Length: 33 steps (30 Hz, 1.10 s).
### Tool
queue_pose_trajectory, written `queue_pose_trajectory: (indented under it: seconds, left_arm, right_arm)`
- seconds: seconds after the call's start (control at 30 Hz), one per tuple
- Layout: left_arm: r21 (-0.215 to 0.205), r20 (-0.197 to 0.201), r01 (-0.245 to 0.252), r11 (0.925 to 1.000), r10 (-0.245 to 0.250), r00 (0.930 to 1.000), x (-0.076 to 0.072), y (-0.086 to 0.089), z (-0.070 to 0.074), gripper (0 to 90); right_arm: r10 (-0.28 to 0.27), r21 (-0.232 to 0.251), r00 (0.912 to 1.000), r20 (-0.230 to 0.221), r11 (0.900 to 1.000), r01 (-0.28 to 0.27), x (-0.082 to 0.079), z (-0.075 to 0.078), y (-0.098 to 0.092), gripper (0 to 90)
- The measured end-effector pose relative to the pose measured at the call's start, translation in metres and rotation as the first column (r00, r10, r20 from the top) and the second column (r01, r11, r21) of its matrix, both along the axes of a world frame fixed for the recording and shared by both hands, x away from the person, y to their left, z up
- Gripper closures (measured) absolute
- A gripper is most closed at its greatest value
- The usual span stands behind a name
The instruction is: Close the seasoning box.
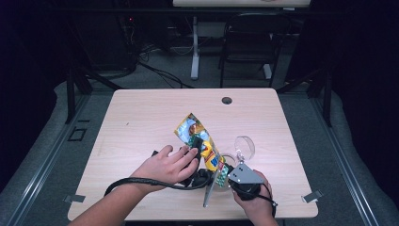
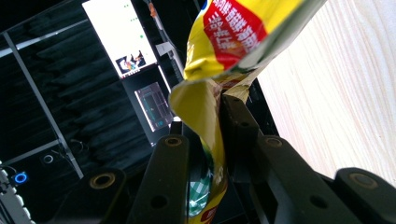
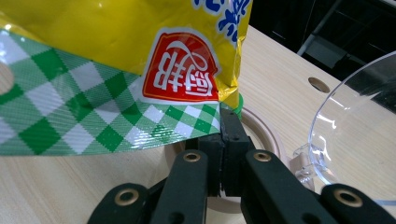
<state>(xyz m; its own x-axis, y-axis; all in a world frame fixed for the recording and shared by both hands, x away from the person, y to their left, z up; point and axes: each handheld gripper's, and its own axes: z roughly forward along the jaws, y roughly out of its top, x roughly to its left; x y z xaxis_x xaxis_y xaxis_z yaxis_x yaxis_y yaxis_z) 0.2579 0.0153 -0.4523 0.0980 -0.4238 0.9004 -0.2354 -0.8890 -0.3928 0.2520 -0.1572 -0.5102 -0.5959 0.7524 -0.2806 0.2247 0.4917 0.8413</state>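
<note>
Right tongs (image 3: 223, 135): jaws pressed together on the green-checked sealed edge of a yellow snack packet (image 3: 140, 51), at its corner just beside the red brand badge. Left tongs (image 2: 212, 140): jaws narrowed onto a folded, crumpled part of the same snack packet (image 2: 219, 42), which passes between them; the pads appear to press the film. In the high view, the left tongs (image 1: 195, 143) and right tongs (image 1: 225, 173) hold the snack packet (image 1: 200, 136) stretched aslant above the desk (image 1: 141, 117), its printed top end raised toward the far side and its lower end near the person's right hand (image 1: 254, 195). Beneath and just beside the right tongs stand a clear glass bowl (image 3: 355, 121) and a round pale wooden ring (image 3: 261, 126), likely a coaster or a lid, on the desk. Judged step: both grips are set for tearing the packet open. The next move calls for pulling the 2 tongs apart across the seal, with the opening kept near the bowl so the contents can be poured in without spilling.
</note>
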Motion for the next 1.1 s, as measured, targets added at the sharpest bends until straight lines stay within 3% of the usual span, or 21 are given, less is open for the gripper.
queue_pose_trajectory:
  seconds: [0.5, 0.7, 0.9, 1.1]
  left_arm:
    - [0.021, -0.008, -0.001, 0.9998, 0.001, 1.0, -0.0001, -0.003, 0.0033, 82.6]
    - [0.003, -0.018, 0.01, 0.9999, -0.01, 0.9998, 0.0003, -0.0029, 0.0025, 83.1]
    - [0.024, -0.011, 0.013, 0.9996, -0.013, 0.9999, -0.0008, -0.0045, 0.0041, 83.4]
    - [0.005, -0.02, 0.014, 0.9999, -0.014, 0.9997, -0.0014, -0.0042, 0.0047, 83.5]
  right_arm:
    - [0.003, 0.007, 1.0, -0.001, 1.0, -0.003, -0.0001, 0.0011, -0.002, 89.7]
    - [0.004, 0.009, 1.0, -0.001, 1.0, -0.004, -0.0005, 0.0012, -0.0019, 89.7]
    - [0.007, 0.015, 1.0, -0.003, 1.0, -0.007, -0.0008, 0.001, -0.0021, 89.7]
    - [0.008, 0.015, 1.0, -0.002, 1.0, -0.007, -0.0021, 0.0014, -0.0025, 89.7]
